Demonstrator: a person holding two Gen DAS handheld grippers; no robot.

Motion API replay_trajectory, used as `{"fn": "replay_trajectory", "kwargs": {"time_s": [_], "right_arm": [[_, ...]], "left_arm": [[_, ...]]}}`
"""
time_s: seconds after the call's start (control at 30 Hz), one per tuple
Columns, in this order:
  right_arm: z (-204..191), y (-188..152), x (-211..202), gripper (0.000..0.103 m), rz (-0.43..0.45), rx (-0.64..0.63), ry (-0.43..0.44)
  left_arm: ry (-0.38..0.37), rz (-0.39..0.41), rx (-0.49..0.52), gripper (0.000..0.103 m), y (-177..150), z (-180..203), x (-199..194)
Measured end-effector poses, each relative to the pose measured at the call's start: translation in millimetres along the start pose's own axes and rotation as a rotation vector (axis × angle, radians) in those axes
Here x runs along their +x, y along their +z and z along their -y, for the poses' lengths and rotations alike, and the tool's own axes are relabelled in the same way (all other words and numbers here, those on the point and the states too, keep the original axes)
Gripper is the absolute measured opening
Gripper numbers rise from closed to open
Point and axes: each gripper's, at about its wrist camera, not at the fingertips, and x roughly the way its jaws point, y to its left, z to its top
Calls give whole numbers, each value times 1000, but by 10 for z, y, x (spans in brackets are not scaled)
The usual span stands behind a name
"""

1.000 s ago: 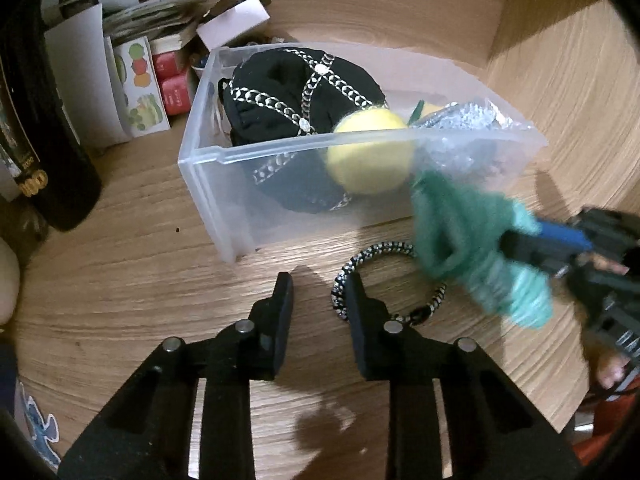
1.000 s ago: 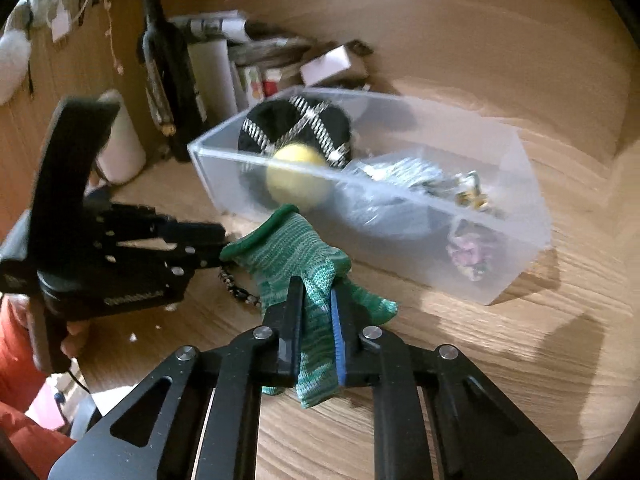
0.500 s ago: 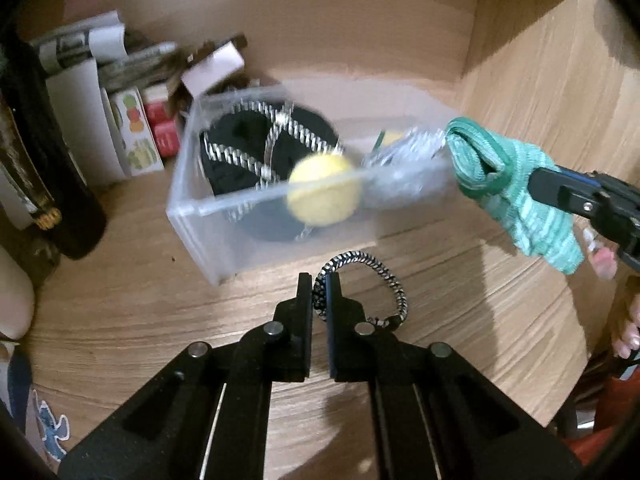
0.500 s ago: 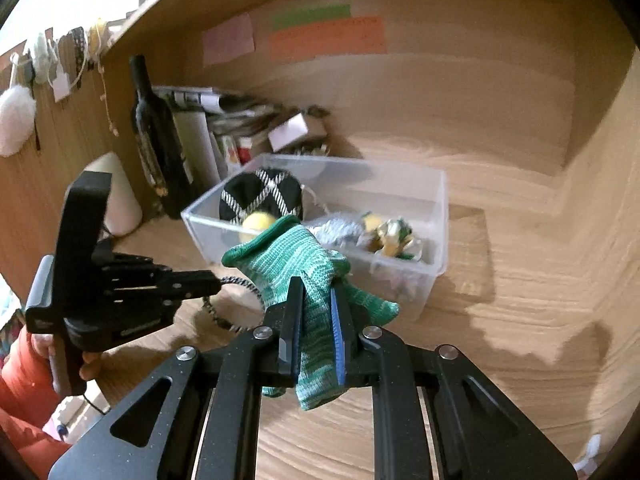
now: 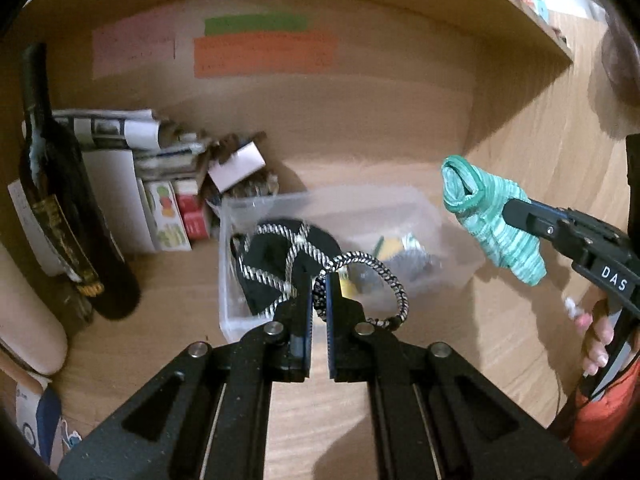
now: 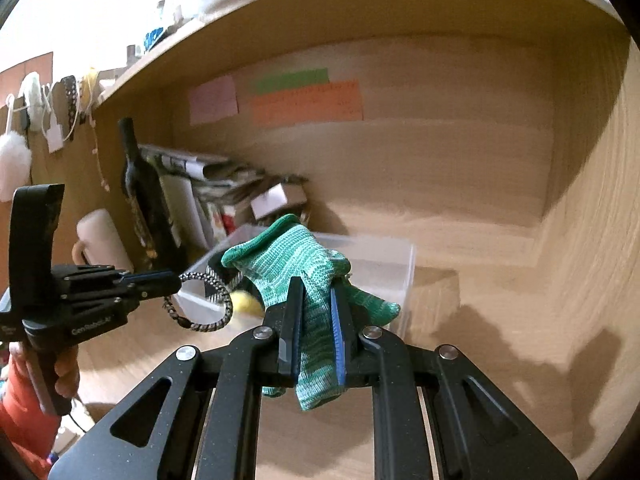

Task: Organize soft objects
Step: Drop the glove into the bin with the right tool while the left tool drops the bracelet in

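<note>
Cord loop (image 5: 370, 280) now lifted off desk.

- Our left gripper (image 5: 319, 296) is raised off the worktop, its jaws nearly closed and pinching the braided cord loop (image 5: 370, 276), which hangs from the tips.
- Our right gripper (image 6: 316, 312) is lifted too, jaws clamped on the green knit glove (image 6: 304, 276), cuff pointing forward.
- Our right hand (image 5: 598, 336) wraps its handle near the worktop's right edge.
- Our left hand (image 6: 66, 372) grips the other handle, though it is probably only partly visible.
</note>
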Motion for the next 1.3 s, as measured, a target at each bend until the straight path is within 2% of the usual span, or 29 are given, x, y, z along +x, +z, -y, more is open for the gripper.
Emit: {"fn": "replay_trajectory", "kwargs": {"time_s": [0.2,0.37,0.53,0.67,0.8,0.97,1.07,1.17,1.2,1.23,1.3], "right_arm": [[-13,155,143,11,25,-17,-18],[-7,207,341,11,5,-25,-24],[36,146,629,11,-52,-7,-42],[44,51,862,11,-132,-11,-40],[74,-37,1052,12,-209,-11,-41],[93,-100,1104,14,-244,-18,-54],[108,-106,1110,22,-251,-18,-70],[121,-73,1033,44,-228,-7,-75],[115,-56,999,55,-214,-5,-71],[101,-37,964,60,-199,-7,-69],[68,5,852,61,-171,-19,-67]], "left_arm": [[22,34,-2,5,161,19,96],[-8,34,-11,5,217,12,291],[11,0,-29,5,225,-43,558],[23,-43,-52,5,188,-127,762],[7,-88,-75,5,147,-193,942],[-9,-125,-78,5,109,-210,1033],[-9,-120,-69,5,113,-199,1008],[-6,-101,-50,8,127,-173,929],[0,-91,-45,9,136,-163,904],[8,-81,-38,9,141,-155,861],[10,-63,-32,9,154,-152,774]]}}
